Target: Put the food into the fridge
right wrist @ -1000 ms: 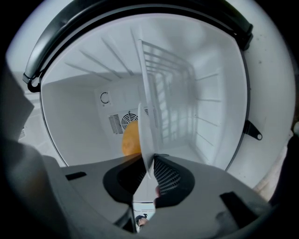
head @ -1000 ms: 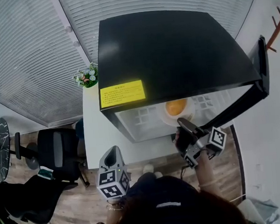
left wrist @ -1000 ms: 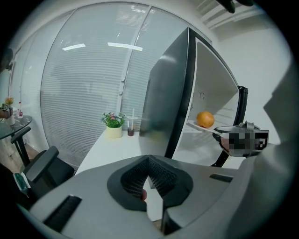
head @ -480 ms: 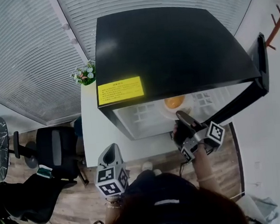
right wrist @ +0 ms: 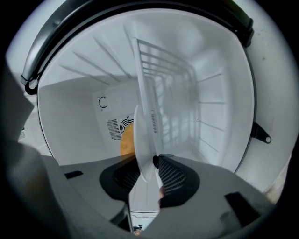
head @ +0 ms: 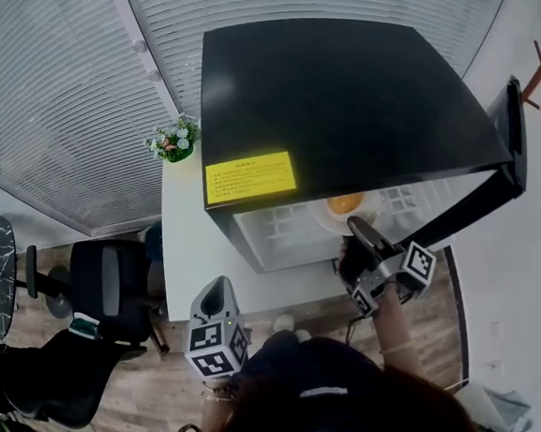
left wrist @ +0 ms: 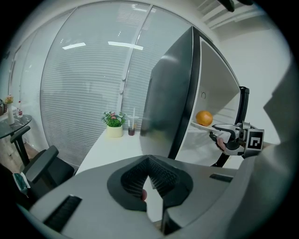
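Orange (head: 346, 203) fruit sat on a white plate (head: 325, 215) on a shelf inside the open fridge (head: 335, 92), close to the front edge.

At far left of the head view stood a black chair (head: 107, 281) on the wood floor. Beside it ran a white table (head: 186, 237) with a small pot of flowers (head: 176, 140) at its far end, against the blinds. The left gripper (head: 218, 284) was held low in front of the table, well apart from the fridge; its own view showed the claw (left wrist: 149, 161) clenched at the tips with nothing in it.

The fridge stood just beside the table, a yellow label (head: 249, 176) on its black top. The right gripper (head: 354, 222) reached level into the compartment at the near rim of the plate (right wrist: 142, 149). That rim stood between the jaws, which had just been opening, so the claw (right wrist: 152, 161) was released rather than grasping. The orange (right wrist: 126, 137) showed behind the plate. The fridge door (head: 513, 133) stood open at far right.
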Demonstrator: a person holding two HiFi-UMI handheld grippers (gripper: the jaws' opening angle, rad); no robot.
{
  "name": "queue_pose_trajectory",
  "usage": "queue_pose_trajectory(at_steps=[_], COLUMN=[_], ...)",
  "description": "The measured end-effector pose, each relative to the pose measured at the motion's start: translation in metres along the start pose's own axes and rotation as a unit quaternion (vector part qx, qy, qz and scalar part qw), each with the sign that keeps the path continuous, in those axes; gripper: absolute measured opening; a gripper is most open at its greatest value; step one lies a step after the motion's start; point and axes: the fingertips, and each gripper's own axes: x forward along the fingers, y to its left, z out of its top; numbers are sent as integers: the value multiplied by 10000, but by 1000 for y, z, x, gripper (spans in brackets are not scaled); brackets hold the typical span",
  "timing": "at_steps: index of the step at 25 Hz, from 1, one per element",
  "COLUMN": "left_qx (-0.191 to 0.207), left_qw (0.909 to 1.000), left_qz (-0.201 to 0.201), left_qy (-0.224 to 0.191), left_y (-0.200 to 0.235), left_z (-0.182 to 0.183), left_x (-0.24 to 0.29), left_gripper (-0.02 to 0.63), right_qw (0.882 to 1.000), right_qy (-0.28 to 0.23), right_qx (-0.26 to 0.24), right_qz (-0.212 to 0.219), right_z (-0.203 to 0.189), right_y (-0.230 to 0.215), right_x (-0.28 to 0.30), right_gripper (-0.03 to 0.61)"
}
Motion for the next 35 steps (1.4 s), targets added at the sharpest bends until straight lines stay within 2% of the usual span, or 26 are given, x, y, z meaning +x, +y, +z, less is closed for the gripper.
queue_pose_trajectory(at_steps=[10, 23, 30, 35], left_qx=[-44, 98, 191, 173], left_qw=[9999, 9998, 9997, 9998], left_qz=[58, -26, -22, -80], left_qy=[-73, -197, -149, -117], left_y=[7, 1, -6, -16], left_z=[4, 8, 2, -4], left_x=[-4, -9, -24, -35], left_gripper=[0, 0, 0, 0], right_qw=[10000, 9995, 9986, 9923], right_qy=[-39, -94, 16, 165], right_qx=[18, -27, -368, -1191], right_qz=[15, 305, 390, 303], right_z=[3, -3, -14, -27], right_y=[-2, 9, 17, 28], right_x=[5, -9, -29, -46], right_gripper=[117, 117, 117, 95])
